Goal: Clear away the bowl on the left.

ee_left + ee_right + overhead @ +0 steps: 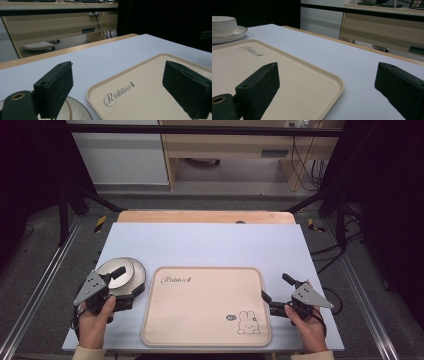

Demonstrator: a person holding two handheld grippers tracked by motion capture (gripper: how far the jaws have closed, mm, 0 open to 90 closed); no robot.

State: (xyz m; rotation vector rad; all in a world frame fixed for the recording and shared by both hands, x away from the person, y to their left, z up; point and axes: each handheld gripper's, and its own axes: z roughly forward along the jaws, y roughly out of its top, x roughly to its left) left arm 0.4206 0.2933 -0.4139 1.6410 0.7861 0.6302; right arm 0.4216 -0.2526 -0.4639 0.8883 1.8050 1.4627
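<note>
The table (pixel 210 242) has a pale blue top. A beige tray (pixel 207 306) lies between the claws; a plate (pixel 131 272) sits by the left claw (pixel 117 287).

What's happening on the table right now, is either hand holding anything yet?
Nothing is held yet. A person has tongs in each hand, both open. The left tongs hover at the stacked bowl and plate beside the beige Rabbit tray. The right tongs wait off the tray's right edge. The tray lies bare on the white table.
</note>
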